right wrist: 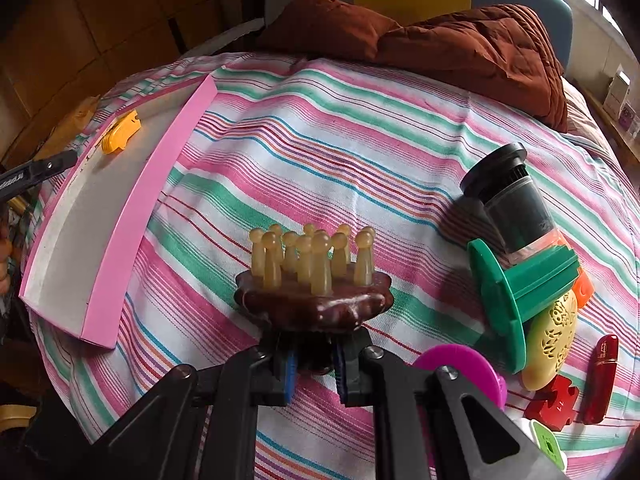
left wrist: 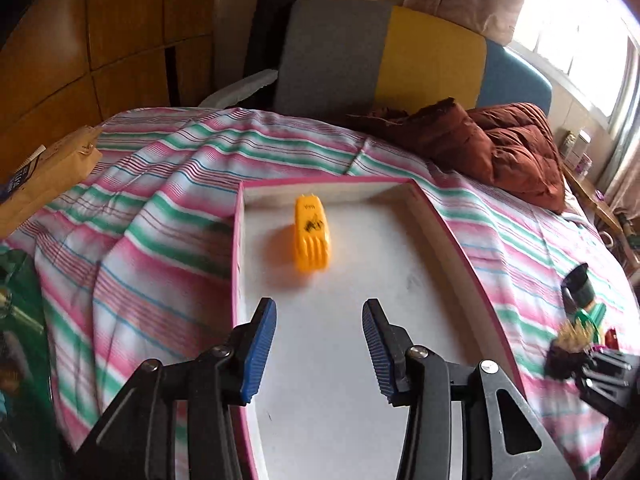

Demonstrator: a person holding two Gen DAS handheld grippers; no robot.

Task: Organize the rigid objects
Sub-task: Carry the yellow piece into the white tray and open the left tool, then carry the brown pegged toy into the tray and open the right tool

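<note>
- The left gripper hangs over the pink-walled tray, its blue pads parted with nothing between them.
- A yellow plastic piece lies loose on the tray's white floor near the far wall, apart from the pads — it looks blurred.
- The tray sits on a striped bedsheet.
- The right gripper is clamped narrowly on the underside of a brown scalp massager, whose pale prongs point up.
- To the right on the sheet lie a black cylinder, a green plastic piece, a red puzzle piece and a red lipstick tube, close together.
- A rust-brown quilt is bunched at the far end of the bed.
</note>
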